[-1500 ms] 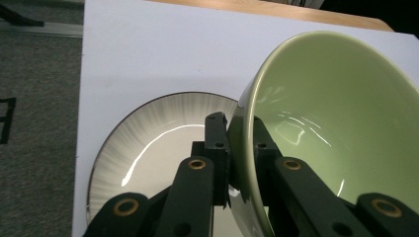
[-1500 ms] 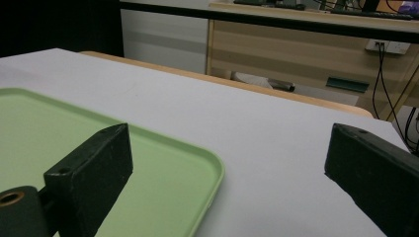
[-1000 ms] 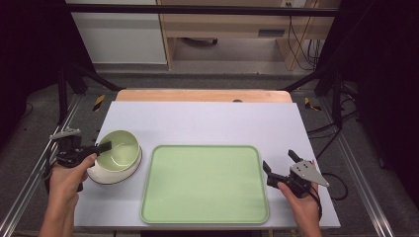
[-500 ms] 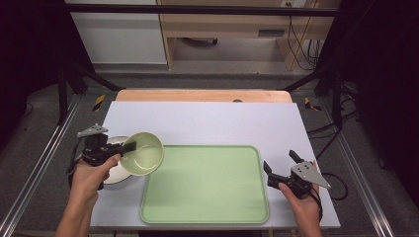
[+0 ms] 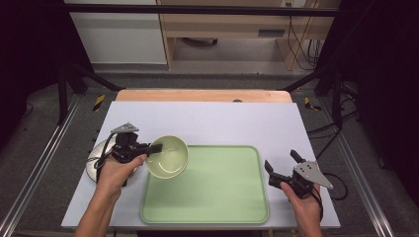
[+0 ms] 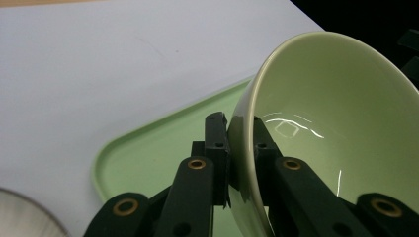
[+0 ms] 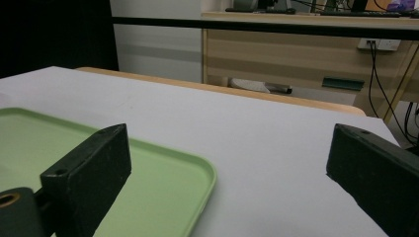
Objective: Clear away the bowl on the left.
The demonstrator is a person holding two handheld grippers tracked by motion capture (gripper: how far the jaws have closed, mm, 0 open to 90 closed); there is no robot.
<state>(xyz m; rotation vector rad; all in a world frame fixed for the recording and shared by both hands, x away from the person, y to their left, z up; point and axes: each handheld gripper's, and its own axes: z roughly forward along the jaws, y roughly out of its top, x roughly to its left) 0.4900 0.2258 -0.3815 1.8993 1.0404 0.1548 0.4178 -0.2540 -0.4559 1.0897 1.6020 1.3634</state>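
A pale green bowl (image 5: 168, 157) hangs tilted over the left edge of the green tray (image 5: 217, 197). My left gripper (image 5: 157, 147) is shut on the bowl's near rim. In the left gripper view the two jaws pinch the bowl (image 6: 341, 118) wall, one inside and one outside, with my left gripper (image 6: 241, 143) above the tray's corner (image 6: 143, 153). My right gripper (image 5: 280, 160) rests on the table just right of the tray, open and holding nothing. In the right gripper view my right gripper (image 7: 227, 168) has its jaws wide apart, the tray's corner (image 7: 163, 173) lying between them.
A whitish dish (image 5: 95, 162) sits on the table at the left, behind my left hand, and its rim (image 6: 24, 217) shows in the left gripper view. The white tabletop (image 5: 222, 121) stretches beyond the tray to a wooden edge (image 5: 197, 95).
My left gripper lifted the green bowl off the whitish dish and carried it right, to above the tray's left edge. The right gripper stayed where it was.
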